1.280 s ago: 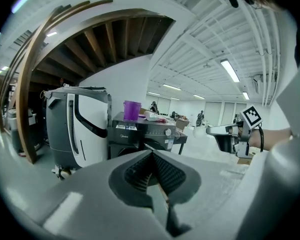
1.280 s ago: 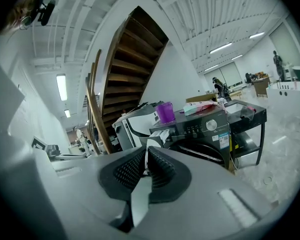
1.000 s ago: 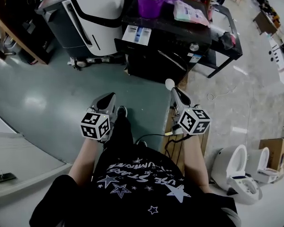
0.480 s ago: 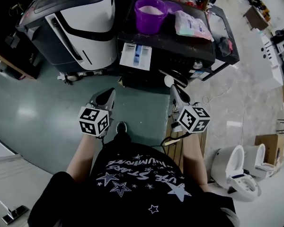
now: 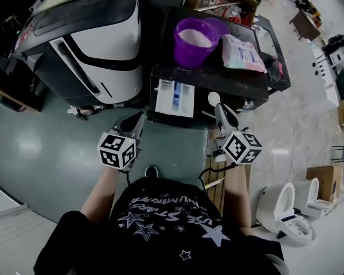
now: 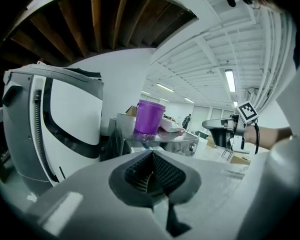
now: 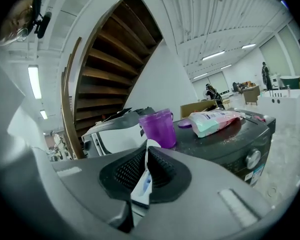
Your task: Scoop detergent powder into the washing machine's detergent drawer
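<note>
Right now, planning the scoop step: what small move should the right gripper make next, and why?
Probably lift the right gripper toward the purple cup: its jaws already clamp the white spoon, and the cup, holding powder, stands on the machine top ahead.

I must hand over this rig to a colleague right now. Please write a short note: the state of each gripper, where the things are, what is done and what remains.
Left hand-held gripper: jaws together, empty, in front of the drawer.
Right hand-held gripper: shut on the white scoop, bowl forward, near the washer's front edge.
The purple bucket with powder stands on the washer, with a bag beside it.
Done: drawer open, scoop in grip.
To do: dip the scoop into the bucket, tip the powder into the drawer. Whether the drawer already holds powder cannot be told.
</note>
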